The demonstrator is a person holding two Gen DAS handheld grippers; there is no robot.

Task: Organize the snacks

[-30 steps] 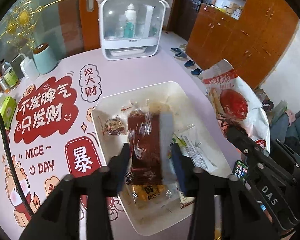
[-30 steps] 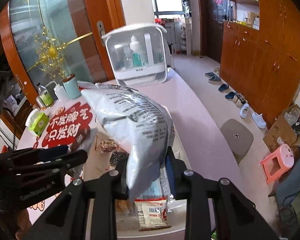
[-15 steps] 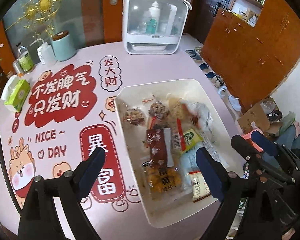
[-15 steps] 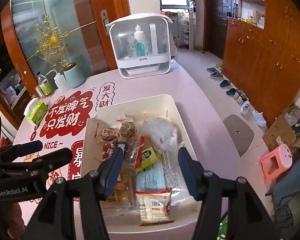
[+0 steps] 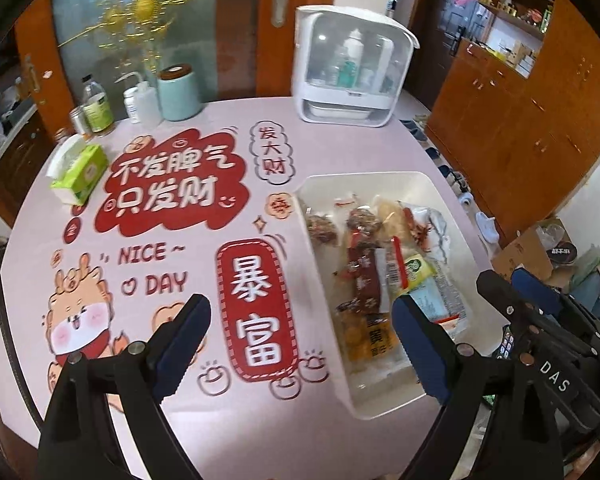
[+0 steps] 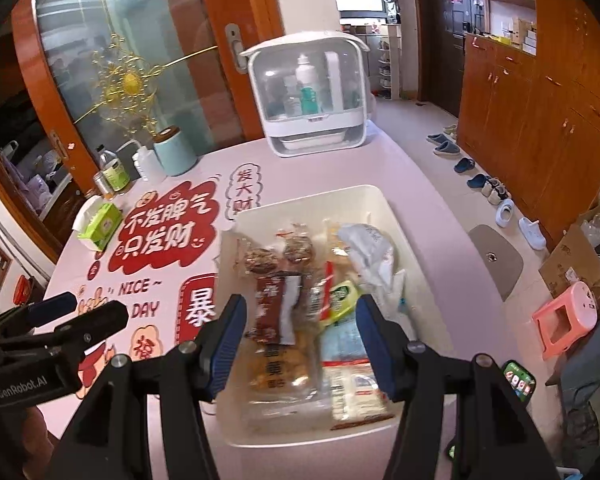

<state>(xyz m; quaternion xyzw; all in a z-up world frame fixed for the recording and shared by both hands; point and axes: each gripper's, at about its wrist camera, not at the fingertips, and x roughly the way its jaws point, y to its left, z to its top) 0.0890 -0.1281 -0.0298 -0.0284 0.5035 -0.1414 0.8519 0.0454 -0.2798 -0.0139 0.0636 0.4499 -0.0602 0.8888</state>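
- Both tongs, left [image 5: 300, 336] and right [image 6: 298, 340], have just opened wide, empty, over the tray [image 6: 412, 240].
- Snacks [image 6: 276, 308] look all binned; next probably means backing off.

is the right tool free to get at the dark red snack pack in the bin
Probably yes: the right tool is open and empty above the bin, and the red pack lies on top, uncovered, just ahead of its fingers.
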